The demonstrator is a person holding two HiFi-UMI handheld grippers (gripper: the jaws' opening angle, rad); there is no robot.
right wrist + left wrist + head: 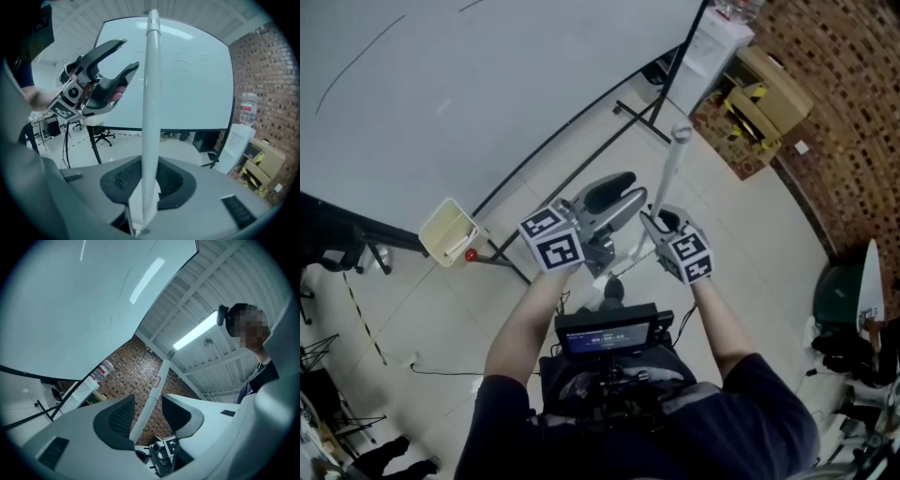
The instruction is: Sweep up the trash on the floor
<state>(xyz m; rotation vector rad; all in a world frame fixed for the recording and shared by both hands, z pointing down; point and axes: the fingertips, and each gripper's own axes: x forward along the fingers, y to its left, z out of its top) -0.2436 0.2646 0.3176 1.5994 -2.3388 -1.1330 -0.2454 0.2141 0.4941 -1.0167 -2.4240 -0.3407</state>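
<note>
A white broom handle (673,159) rises from my right gripper (661,223), which is shut on it. In the right gripper view the handle (151,93) stands between the dark pads (124,180), and both press on it. My left gripper (619,202) is just left of the handle with its jaws apart and nothing between them; it looks the same in the right gripper view (130,54). In the left gripper view the handle (154,390) shows through the gap of the left gripper (147,416), clear of both pads. The broom's head is hidden.
A large whiteboard (487,75) on a black wheeled stand fills the upper left. A cream bin (448,232) sits by its foot. Cardboard boxes (759,103) and a water dispenser (708,42) stand by the brick wall (853,141). A dark green object (839,295) is at right.
</note>
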